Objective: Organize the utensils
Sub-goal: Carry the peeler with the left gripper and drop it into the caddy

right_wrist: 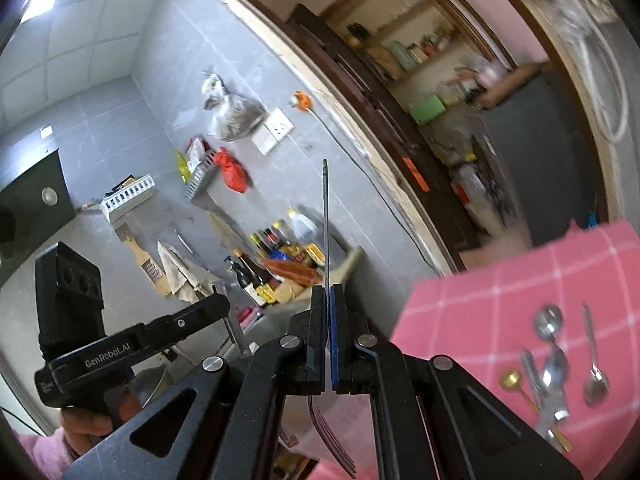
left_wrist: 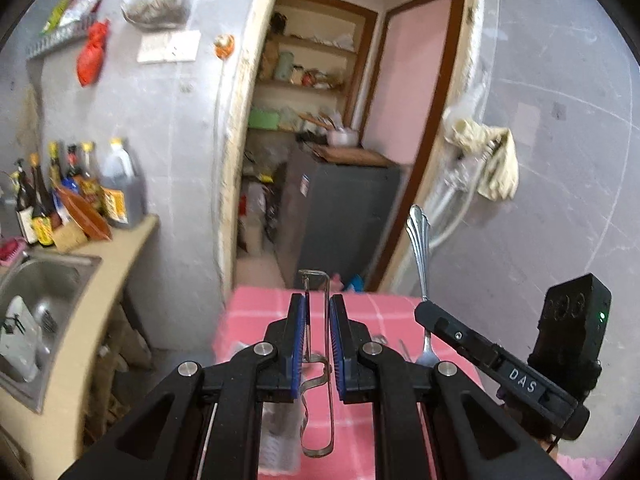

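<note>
- Left gripper (left_wrist: pixel 318 332) narrowed onto bent metal tongs (left_wrist: pixel 318 364), pads pressing both sides, loop end nearest the camera, tips poking out past the pad ends.
- Right gripper (right_wrist: pixel 329 336) clamped tight on a fork (right_wrist: pixel 326 220), handle sticking up and forward, tines (right_wrist: pixel 332 436) hanging back under the camera.
- Both raised above the pink checked tablecloth (right_wrist: pixel 500 288), near its far edge; doorway beyond, sink (left_wrist: pixel 48 280) and counter off to the left.
- Loose spoons (right_wrist: pixel 550 360) lying on the cloth at far right, well apart from both grippers.
</note>
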### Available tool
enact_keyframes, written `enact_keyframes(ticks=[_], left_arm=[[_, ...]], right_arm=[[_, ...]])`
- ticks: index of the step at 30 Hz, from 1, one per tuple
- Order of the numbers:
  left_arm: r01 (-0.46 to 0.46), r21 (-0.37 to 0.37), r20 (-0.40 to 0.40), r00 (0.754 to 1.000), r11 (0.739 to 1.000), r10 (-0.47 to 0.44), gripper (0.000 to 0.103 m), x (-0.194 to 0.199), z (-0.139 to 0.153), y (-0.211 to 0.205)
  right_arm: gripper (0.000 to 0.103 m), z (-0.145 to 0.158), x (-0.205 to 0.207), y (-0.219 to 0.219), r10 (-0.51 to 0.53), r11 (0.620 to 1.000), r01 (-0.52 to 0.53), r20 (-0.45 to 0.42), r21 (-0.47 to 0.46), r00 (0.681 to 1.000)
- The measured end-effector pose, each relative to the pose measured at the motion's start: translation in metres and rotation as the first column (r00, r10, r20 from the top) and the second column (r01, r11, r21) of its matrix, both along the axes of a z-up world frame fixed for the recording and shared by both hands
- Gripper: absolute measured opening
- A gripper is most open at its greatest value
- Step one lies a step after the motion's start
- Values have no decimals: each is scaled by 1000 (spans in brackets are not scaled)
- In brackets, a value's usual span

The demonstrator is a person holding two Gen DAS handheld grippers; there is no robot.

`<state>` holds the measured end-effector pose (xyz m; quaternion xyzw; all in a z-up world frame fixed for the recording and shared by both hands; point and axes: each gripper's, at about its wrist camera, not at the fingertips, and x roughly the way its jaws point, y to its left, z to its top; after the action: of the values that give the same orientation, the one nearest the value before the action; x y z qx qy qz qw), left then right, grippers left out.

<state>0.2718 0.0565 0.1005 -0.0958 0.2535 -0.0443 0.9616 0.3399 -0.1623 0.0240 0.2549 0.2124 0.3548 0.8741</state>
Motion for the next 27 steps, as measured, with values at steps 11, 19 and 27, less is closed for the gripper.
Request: enact_keyframes(ticks=[11,19,27], left_arm=[[-82,-50,80,993,995,86,12,16,-23,41],[-92,-39,64,993,995,94,12,11,-52,49],[-73,-40,32,997,997,74,12,8,-69,48]], right_arm=[[2,-2,27,70,11,1000,-13,88,21,996],[2,-58,34,87,27,998,-26,-10,66,1000],[2,-85,26,85,50,999,-50,-49,-5,998]])
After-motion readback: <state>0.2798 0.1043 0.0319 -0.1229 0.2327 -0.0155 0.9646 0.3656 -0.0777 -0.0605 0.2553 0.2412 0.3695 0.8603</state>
